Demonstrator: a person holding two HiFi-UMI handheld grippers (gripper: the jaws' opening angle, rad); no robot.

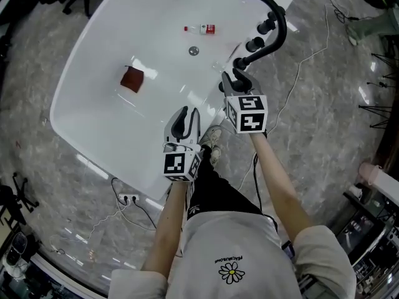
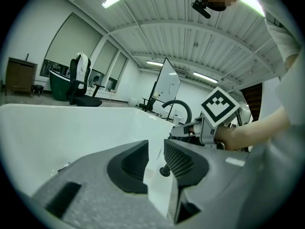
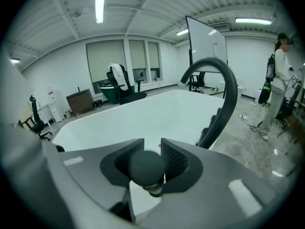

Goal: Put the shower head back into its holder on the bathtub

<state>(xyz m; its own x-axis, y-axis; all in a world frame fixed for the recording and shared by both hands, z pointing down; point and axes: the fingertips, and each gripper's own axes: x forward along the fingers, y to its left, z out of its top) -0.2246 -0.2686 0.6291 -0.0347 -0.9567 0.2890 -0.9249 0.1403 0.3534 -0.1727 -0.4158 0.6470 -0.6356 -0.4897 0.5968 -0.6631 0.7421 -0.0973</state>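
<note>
Black pads of my right gripper (image 3: 153, 162) clamped on round-ended black shower head (image 3: 146, 170), at white bathtub (image 1: 87, 86) rim; curved black faucet (image 1: 277, 23) at 1 o'clock. My left gripper (image 1: 186, 122) at 7 o'clock, jaws apart.

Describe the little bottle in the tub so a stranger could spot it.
Look inside the white bathtub, toward the black arched faucet. Beside the round drain lies the bottle, on its side. Unlike the dark red block farther along, it is pale with a red label.

White bathtub (image 1: 93, 98) on marbled floor (image 1: 43, 185)
</note>
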